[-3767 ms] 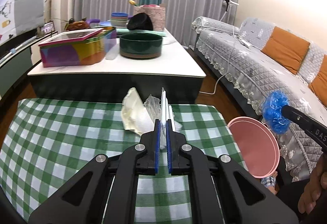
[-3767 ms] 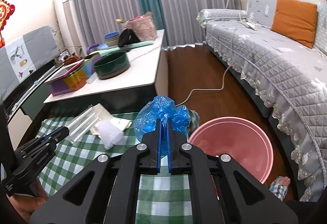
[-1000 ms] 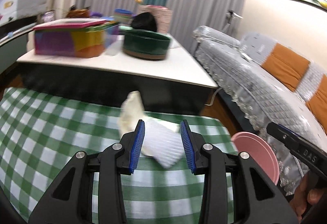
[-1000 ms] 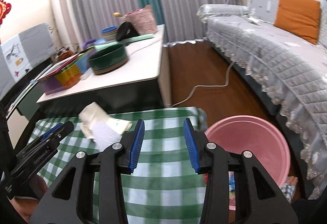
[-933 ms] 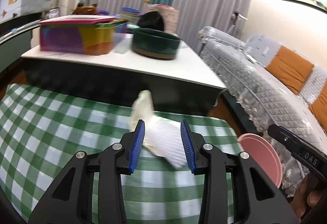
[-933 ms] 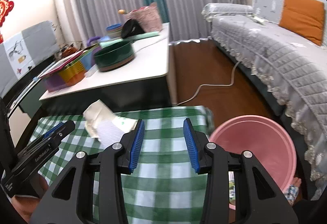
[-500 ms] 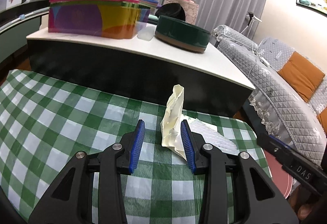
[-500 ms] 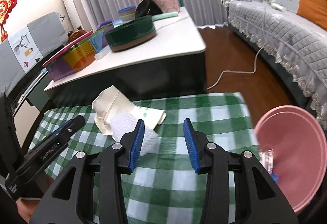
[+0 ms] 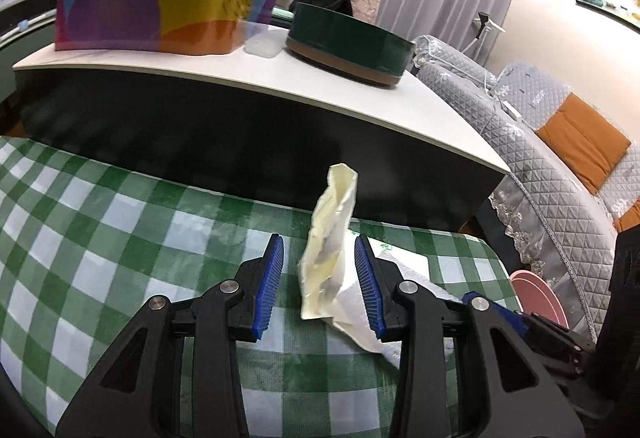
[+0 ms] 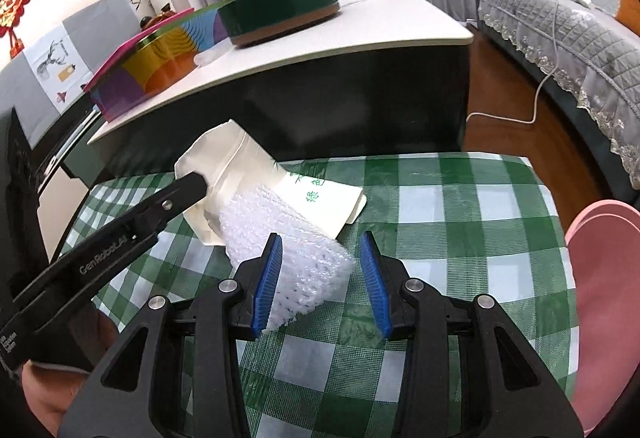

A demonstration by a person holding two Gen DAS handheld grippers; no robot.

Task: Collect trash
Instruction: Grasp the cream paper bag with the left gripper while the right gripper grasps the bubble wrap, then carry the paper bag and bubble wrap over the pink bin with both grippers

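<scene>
A crumpled cream paper bag (image 9: 330, 250) lies on the green checked tablecloth (image 9: 120, 238), with a white foam net sleeve (image 10: 288, 242) resting against it. My left gripper (image 9: 319, 284) is open, its blue pads on either side of the bag. My right gripper (image 10: 320, 278) is open, with the near end of the foam sleeve between its pads. In the right wrist view the bag (image 10: 240, 174) shows green print, and the left gripper's fingertip (image 10: 188, 188) touches it. A pink bin (image 10: 604, 302) stands to the right of the table.
Behind the checked table stands a white-topped coffee table (image 9: 280, 78) with a colourful tin (image 9: 160, 18) and a dark green round box (image 9: 348, 38). A grey quilted sofa (image 9: 560, 142) with orange cushions runs along the right. A white cable (image 10: 520, 110) lies on the wood floor.
Both grippers, shut on trash 3.8 s ago, are now open. Both have moved forward and lower; the bag now sits between the left pads, the foam sleeve between the right pads.
</scene>
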